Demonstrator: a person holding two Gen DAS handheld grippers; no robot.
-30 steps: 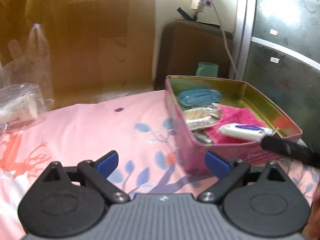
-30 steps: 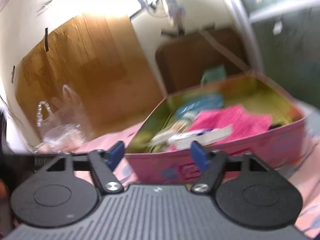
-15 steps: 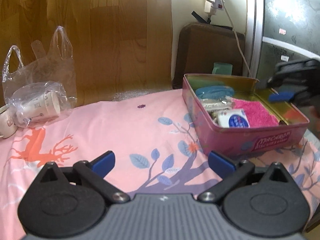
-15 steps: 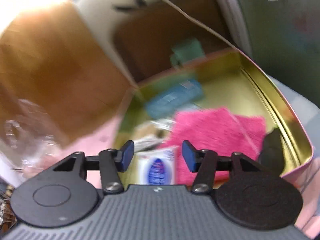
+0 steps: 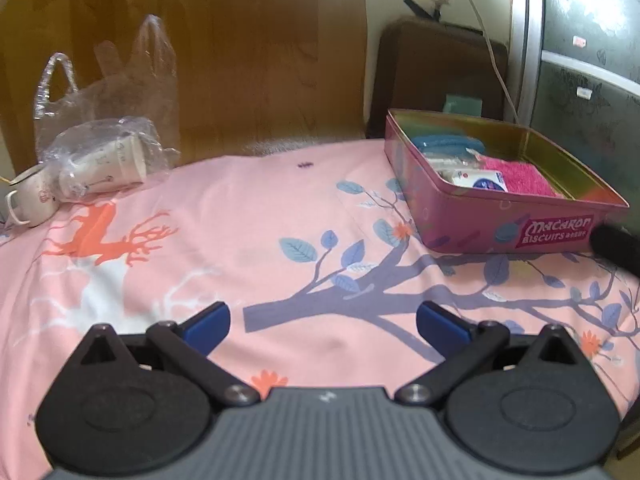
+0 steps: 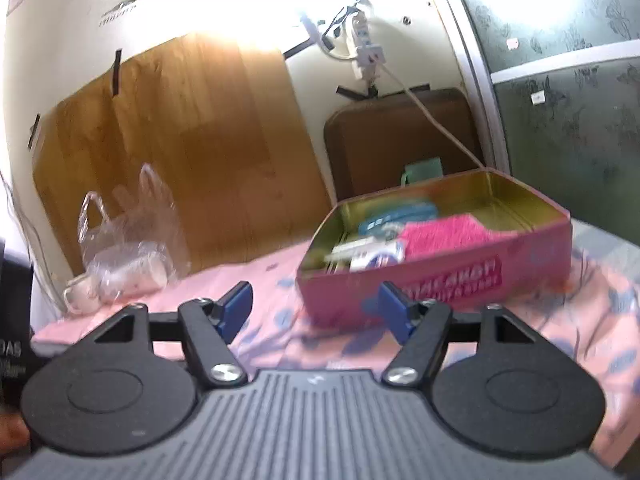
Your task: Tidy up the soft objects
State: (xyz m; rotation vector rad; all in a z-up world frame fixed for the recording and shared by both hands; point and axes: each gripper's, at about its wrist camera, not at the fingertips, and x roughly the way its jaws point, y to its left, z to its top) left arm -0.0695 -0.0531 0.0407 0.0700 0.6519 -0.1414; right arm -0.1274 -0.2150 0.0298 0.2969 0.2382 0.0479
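Observation:
A pink biscuit tin (image 5: pixel 504 222) stands open on the pink patterned cloth (image 5: pixel 248 248) at the right. Inside lie a magenta towel (image 5: pixel 516 176), a white tube with a blue label (image 5: pixel 478 179) and a blue pouch (image 5: pixel 444 144). The tin also shows in the right wrist view (image 6: pixel 436 276), with the towel (image 6: pixel 444 236) and the tube (image 6: pixel 376 258). My left gripper (image 5: pixel 323 322) is open and empty, low over the cloth, well short of the tin. My right gripper (image 6: pixel 316 306) is open and empty, just in front of the tin.
A clear plastic bag with paper cups (image 5: pixel 102 156) and a white enamel mug (image 5: pixel 30 198) sit at the far left of the cloth. A wooden board (image 5: pixel 200 60) and a brown panel (image 5: pixel 436 72) stand behind. A green cup (image 6: pixel 422 172) is behind the tin.
Both grippers have drawn back from the tin. The right gripper, earlier over the tin's inside above the tube, is now outside it and wider open. The tube lies in the tin.

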